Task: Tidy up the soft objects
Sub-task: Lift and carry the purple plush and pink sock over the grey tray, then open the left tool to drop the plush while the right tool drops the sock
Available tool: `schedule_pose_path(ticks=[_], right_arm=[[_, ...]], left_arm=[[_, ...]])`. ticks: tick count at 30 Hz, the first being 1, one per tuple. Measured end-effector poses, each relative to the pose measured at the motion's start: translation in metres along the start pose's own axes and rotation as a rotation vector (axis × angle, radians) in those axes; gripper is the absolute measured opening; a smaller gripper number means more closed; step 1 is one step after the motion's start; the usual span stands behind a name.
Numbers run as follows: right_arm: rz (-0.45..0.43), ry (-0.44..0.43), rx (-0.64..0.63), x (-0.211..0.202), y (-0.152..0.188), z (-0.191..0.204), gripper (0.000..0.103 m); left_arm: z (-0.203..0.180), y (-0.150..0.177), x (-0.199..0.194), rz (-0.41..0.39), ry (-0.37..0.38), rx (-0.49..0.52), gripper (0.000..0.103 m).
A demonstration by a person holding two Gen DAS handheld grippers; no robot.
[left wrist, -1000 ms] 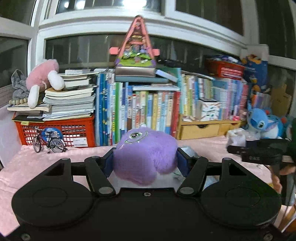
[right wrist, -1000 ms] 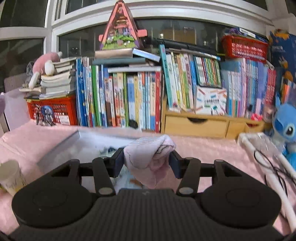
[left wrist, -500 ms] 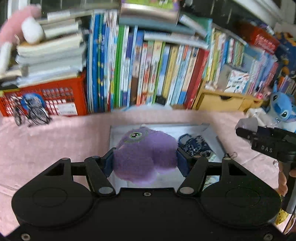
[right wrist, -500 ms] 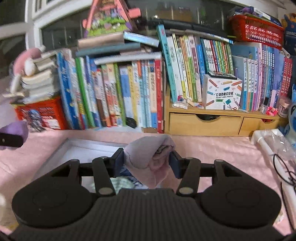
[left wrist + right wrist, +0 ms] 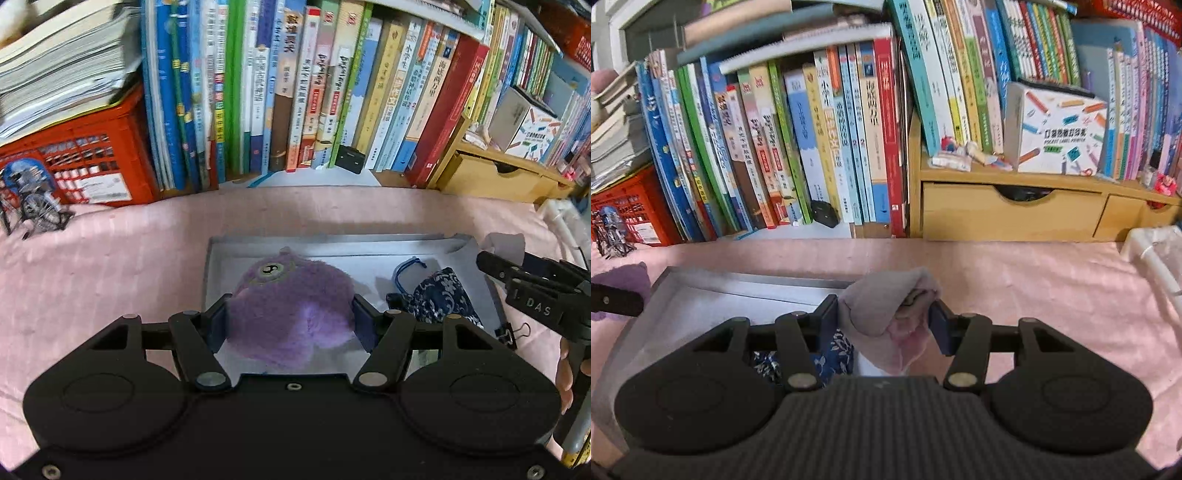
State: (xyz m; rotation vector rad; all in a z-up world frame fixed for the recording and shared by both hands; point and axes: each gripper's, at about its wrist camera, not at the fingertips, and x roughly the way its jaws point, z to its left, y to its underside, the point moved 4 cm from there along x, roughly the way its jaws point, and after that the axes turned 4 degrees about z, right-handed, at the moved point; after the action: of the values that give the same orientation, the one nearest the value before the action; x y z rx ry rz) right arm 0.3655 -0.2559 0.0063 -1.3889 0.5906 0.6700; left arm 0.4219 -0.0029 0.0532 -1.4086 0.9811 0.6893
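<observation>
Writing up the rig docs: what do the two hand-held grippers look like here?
Both are matte black with two round housings, scissor-like linkage arms with silver pivot pins, and dark blue finger pads. The left hand-held gripper has a smooth body; the right hand-held gripper has a ribbed one, and its side shows white "DAS" lettering. No cables or sleeves visible.

Tray [image 5: 369,244] on tablecloth [image 5: 110,266], book row [image 5: 295,92] behind at 12 o'clock. Drawstring pouch [image 5: 439,295] in tray at 3 o'clock of plush toy [image 5: 291,310]. Crate [image 5: 74,162] at 10, drawer unit [image 5: 491,177] at 2. Binder clip [image 5: 511,334] beside tray at 4.
</observation>
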Motion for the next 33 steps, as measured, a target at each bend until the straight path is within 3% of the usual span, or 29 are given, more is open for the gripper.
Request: schedule_pose_path(ticks=[22,26,33], right_arm=[[0.037,-0.010,-0.032,0.035,-0.004,0.010,0.059],[0.026,-0.039,-0.022,0.032,-0.003,0.008,0.077],[-0.011,-0.064,0.008,0.015,-0.005,0.004,0.087]], left_arm=[[-0.040,-0.010,0.070,0.102,-0.010,0.025,0.067],[-0.040,-0.012,0.067,0.084,-0.020,0.038,0.080],[-0.034,-0.010,0.046,0.056,-0.015,0.008,0.084]])
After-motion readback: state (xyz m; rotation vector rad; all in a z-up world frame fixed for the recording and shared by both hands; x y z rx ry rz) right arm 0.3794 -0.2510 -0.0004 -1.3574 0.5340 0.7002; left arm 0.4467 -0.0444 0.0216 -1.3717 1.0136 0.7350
